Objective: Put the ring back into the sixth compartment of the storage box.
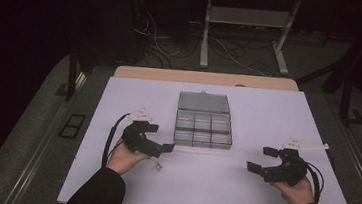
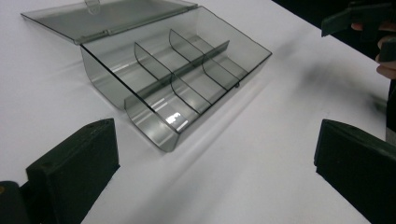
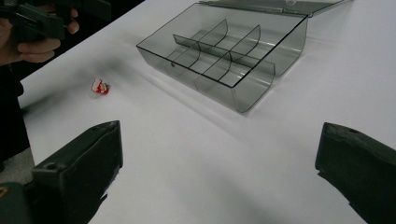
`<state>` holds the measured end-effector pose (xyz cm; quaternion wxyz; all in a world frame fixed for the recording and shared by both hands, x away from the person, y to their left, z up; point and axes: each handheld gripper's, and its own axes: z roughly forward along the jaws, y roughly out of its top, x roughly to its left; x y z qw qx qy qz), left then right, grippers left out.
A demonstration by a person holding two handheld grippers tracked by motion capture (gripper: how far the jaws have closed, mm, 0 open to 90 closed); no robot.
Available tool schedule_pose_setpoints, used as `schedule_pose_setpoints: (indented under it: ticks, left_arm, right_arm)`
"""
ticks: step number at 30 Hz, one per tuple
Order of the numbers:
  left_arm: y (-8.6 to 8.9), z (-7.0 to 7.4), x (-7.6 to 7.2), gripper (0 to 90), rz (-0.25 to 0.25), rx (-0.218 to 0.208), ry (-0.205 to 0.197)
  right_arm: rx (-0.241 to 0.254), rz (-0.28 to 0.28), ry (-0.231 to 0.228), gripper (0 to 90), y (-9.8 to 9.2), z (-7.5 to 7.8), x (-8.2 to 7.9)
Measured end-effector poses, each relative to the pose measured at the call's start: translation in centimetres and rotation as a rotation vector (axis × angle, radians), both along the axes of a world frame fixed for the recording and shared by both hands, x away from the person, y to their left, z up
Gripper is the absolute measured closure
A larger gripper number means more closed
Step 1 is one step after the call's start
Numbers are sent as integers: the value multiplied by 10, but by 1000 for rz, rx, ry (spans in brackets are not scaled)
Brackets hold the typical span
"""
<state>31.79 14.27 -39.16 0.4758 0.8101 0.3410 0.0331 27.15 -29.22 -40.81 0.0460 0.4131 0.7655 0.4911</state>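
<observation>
The box [image 1: 204, 121] is positioned mid-table [image 1: 261, 190], lid open. A small red item [image 1: 157, 167] is located just beside the left gripper [image 1: 163, 138]. Both jaws of the left gripper and the right gripper [image 1: 260, 160] are held apart, empty.

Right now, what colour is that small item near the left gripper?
Red and white, clearest in the right gripper view.
</observation>
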Motion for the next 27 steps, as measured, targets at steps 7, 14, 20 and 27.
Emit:
schedule_pose_setpoints:
  ticks: [7,14,20,27]
  left_arm:
    - [1,-10,-7,0,-17,27,26]
    - [-1,-18,-13,0,-37,52,47]
    - [-1,-25,-19,0,-64,90,72]
    - [-2,-33,-25,0,-100,169,93]
  right_arm:
    - [29,-1,11,6,0,-3,-10]
    - [-4,12,21,6,-1,-9,-17]
    - [-21,18,22,6,-2,-15,-20]
    - [-26,20,31,6,-3,-17,-23]
